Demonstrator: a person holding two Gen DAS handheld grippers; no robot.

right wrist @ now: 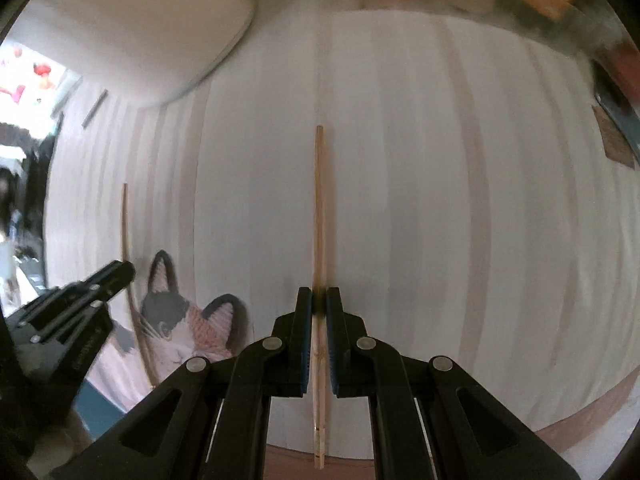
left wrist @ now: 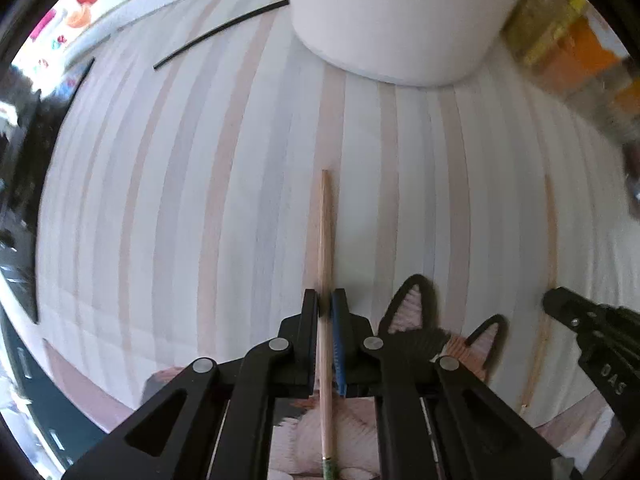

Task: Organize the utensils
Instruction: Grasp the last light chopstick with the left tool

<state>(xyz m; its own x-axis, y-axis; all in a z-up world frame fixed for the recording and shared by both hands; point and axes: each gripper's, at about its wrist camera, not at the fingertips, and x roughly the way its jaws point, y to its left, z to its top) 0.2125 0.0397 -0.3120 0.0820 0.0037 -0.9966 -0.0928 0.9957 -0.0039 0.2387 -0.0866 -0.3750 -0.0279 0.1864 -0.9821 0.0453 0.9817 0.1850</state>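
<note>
My left gripper [left wrist: 325,304] is shut on a wooden chopstick [left wrist: 326,232] that points forward toward a white holder [left wrist: 400,24] standing at the back. My right gripper [right wrist: 319,300] is shut on a second wooden chopstick [right wrist: 319,200], also pointing forward. Each gripper shows in the other's view: the right gripper [left wrist: 556,300] at the right edge with its chopstick [left wrist: 550,232], the left gripper [right wrist: 128,270] at the left with its chopstick [right wrist: 127,232]. The white holder [right wrist: 132,28] sits at the upper left of the right wrist view. Both chopsticks are held above a striped mat [left wrist: 180,200].
A cat-picture coaster [right wrist: 188,320] lies on the striped mat between the grippers; it also shows in the left wrist view [left wrist: 416,312]. Two black chopsticks [left wrist: 220,32] lie far left on the mat. Blurred orange and yellow packages [left wrist: 572,52] stand at the back right.
</note>
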